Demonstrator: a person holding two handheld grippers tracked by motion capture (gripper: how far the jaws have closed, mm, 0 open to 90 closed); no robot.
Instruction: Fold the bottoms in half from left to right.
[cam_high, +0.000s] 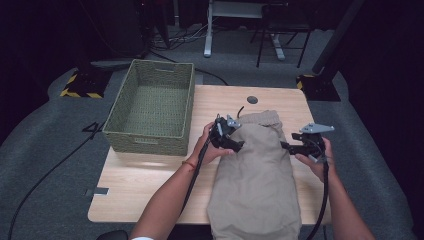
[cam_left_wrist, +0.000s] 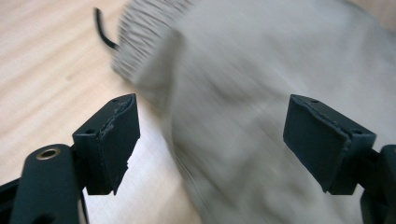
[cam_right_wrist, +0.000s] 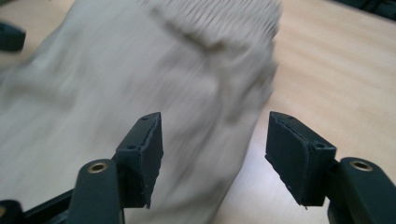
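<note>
Beige trousers (cam_high: 255, 175) lay folded along the tabletop (cam_high: 145, 185), left hand-held gripper (cam_high: 239, 145) and right hand-held gripper (cam_high: 285, 146) both spread apart at their sides, green basket (cam_high: 150, 142) tag possibly lettered, unreadable.

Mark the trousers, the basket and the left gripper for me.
beige trousers (cam_high: 260, 175), high view, middle of folded legs
green woven basket (cam_high: 148, 138), high view, near wall
left gripper (cam_high: 235, 145), high view, between its tips

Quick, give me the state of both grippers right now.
Left gripper: open, jaws spread over the left edge of the beige trousers, holding nothing.
Right gripper: open, jaws straddling the trousers' right edge, holding nothing.
</note>
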